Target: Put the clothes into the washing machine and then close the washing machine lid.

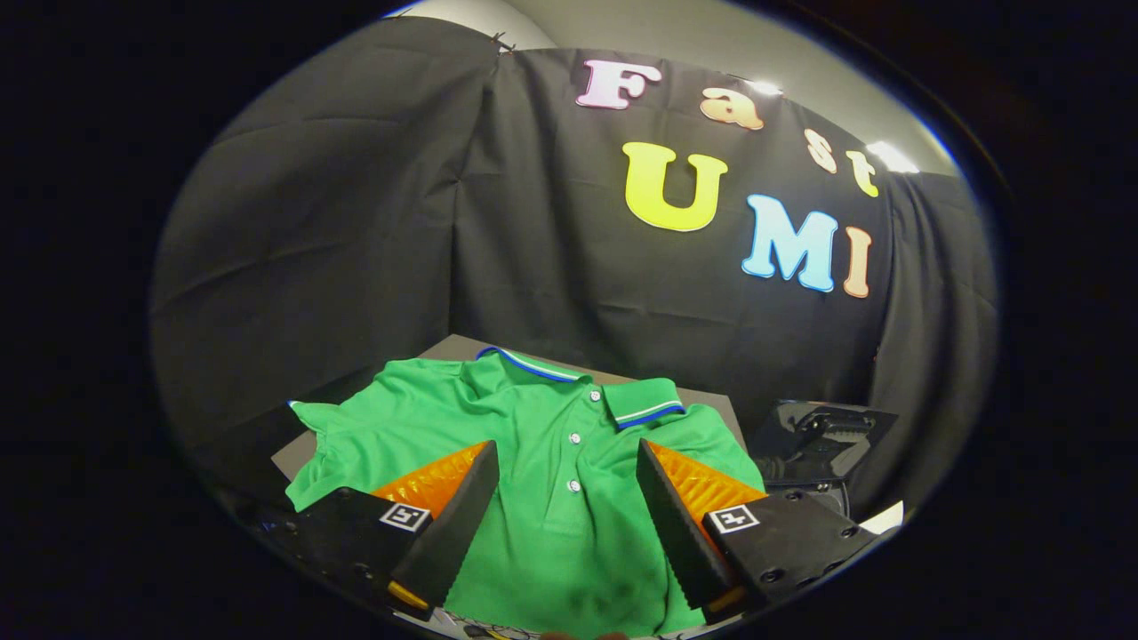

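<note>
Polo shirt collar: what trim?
Green collar with white and blue edge stripes, clearest in the gripper view; open gripper hovers above.

Grey table [462, 345], black device [822, 436] beside it

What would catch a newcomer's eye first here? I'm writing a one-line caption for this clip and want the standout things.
The bright green polo shirt stands out at once, spread flat on a grey table with its collar toward the black cloth wall. The gripper is open just above it, its fingers either side of the buttoned placket. Beyond the right finger sits a dark piece of equipment that I cannot identify.
</note>
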The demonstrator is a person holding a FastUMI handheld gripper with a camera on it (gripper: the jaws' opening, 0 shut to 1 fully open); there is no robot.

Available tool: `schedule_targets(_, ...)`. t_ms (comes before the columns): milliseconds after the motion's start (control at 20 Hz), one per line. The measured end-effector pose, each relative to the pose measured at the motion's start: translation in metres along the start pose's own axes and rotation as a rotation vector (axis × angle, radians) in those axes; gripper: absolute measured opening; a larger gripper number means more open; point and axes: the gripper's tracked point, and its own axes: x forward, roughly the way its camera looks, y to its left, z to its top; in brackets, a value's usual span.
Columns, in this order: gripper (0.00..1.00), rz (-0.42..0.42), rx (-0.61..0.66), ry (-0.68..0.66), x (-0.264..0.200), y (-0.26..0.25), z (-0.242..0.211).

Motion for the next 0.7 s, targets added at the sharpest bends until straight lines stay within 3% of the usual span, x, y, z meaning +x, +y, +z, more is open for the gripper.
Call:
schedule_targets(300,0.98,-0.075,-0.064,0.083,0.022,-0.015,-0.023)
schedule_targets(450,0.99,-0.017,-0.005,0.113,0.029,-0.011,-0.035)
schedule_targets(550,0.94,0.056,0.036,0.132,0.032,-0.006,-0.037)
schedule_targets(700,0.68,0.107,0.057,0.164,0.028,-0.002,-0.039)
